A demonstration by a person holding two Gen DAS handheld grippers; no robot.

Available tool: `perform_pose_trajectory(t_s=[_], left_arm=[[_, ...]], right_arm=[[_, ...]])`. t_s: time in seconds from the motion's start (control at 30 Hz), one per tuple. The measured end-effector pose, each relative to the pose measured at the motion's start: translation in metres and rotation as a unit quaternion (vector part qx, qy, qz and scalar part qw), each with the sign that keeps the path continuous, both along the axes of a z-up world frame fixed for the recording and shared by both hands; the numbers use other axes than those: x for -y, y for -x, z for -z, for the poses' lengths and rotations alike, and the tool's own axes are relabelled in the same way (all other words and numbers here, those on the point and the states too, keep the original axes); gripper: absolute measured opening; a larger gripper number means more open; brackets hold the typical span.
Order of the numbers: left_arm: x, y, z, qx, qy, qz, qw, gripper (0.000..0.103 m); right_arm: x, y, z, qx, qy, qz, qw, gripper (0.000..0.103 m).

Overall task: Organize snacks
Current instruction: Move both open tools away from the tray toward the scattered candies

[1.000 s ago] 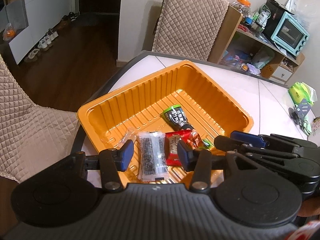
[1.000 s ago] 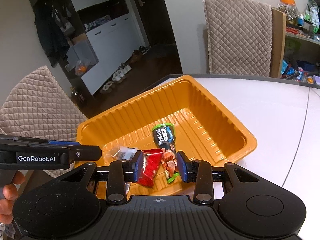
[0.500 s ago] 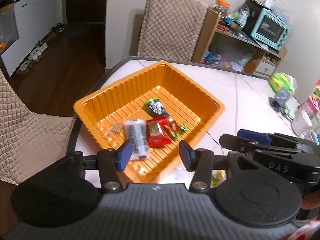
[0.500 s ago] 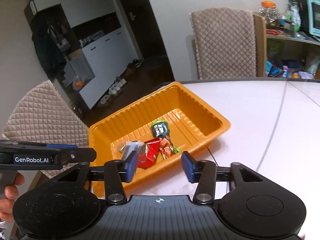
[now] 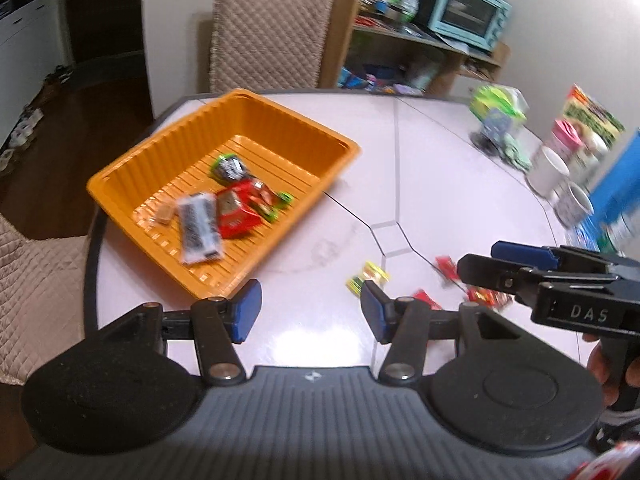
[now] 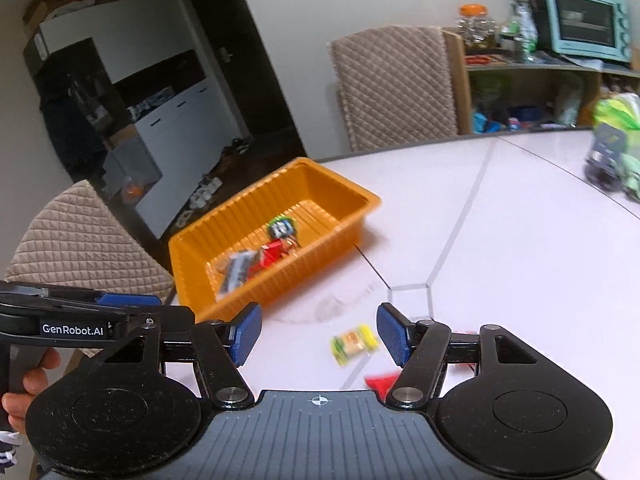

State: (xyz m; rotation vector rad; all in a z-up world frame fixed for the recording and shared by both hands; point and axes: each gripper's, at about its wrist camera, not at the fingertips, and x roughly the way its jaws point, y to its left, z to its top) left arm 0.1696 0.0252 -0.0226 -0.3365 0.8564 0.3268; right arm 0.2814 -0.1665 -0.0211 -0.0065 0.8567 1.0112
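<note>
The orange tray sits near the left edge of the white table, well apart from both grippers. Inside it lie a dark clear-wrapped bar, a red packet, a green-and-black packet and a small tan sweet, all blurred.

Left gripper: its jaws have just been opening and stand about half apart, with only bare tabletop between them. It holds nothing.

Right gripper: its jaws have just been opening and stand somewhat wider, with nothing gripped. A yellow-and-green snack lies on the table between the fingers, nearer the right-hand one, untouched by either pad.

Loose snacks remain on the table outside the tray. In the left wrist view the yellow-and-green snack lies just beyond the right-hand finger, and red wrappers lie near the right gripper's fingers, partly hidden by them. In the right wrist view a red wrapper shows at the gripper base, partly covered by the finger linkage.

Surroundings: quilted chairs stand at the far and left sides of the table. A shelf behind carries a light blue oven. Cups and packaged goods crowd the right edge of the table.
</note>
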Motion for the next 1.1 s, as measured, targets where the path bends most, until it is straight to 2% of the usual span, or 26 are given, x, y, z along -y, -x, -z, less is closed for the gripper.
perform_pose_trajectory(t_s=[0.27,0.53,1.1], left_arm=[[0.03,-0.002,0.013,-0.011,0.005,0.044,0.999,0.051],[0.053,-0.013,0.025,-0.023,0.008,0.065,0.9976,0.051],[0.071,-0.035,0.04,-0.035,-0.002,0.066,0.9972,0.051]], right_arm=[[0.052,0.012,0.012,-0.008,0.033,0.041,0.999,0.064],[0.084,0.013,0.03,-0.018,0.063,0.075,0.995,0.064],[0.122,-0.025,0.06,-0.014,0.095,0.113,0.989,0.064]])
